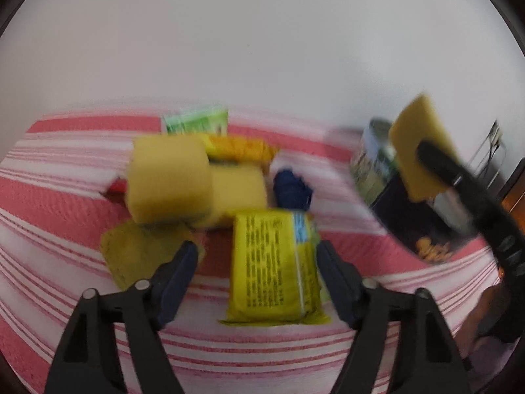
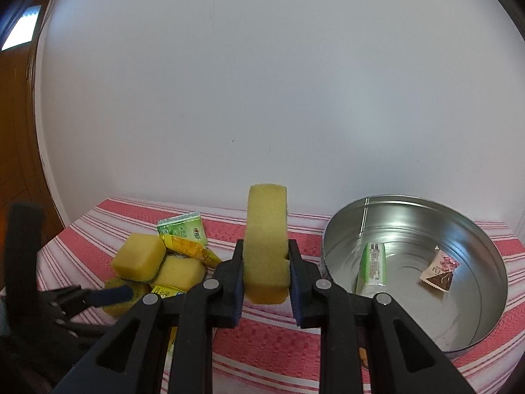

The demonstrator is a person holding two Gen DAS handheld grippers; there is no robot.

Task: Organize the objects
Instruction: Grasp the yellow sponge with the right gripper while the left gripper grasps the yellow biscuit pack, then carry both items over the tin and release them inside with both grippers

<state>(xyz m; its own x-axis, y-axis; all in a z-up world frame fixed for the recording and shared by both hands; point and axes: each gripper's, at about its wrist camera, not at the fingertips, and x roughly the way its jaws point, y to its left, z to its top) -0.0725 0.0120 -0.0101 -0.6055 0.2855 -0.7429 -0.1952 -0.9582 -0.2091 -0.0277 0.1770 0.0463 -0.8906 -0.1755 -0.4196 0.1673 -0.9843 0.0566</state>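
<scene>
Item, nearest: sponge (image 2: pixel 267 246), yellow, upright in my right gripper (image 2: pixel 265 274), jaws clenched on its lower half so the foam dents. Light, soft, springy; I judge a mid-body pinch holds it best.

Item: round tin (image 2: pixel 492 262), just right of the sponge, holding a green packet (image 2: pixel 372 267) and a brown sachet (image 2: pixel 438 272).

Item: yellow packet (image 1: pixel 274 266), between the released jaws of my left gripper (image 1: pixel 257 256); thin, crinkly, probably slippery.

Item, beyond the tin's left: two more sponges, packets, on the striped desk (image 2: pixel 272 335).
</scene>
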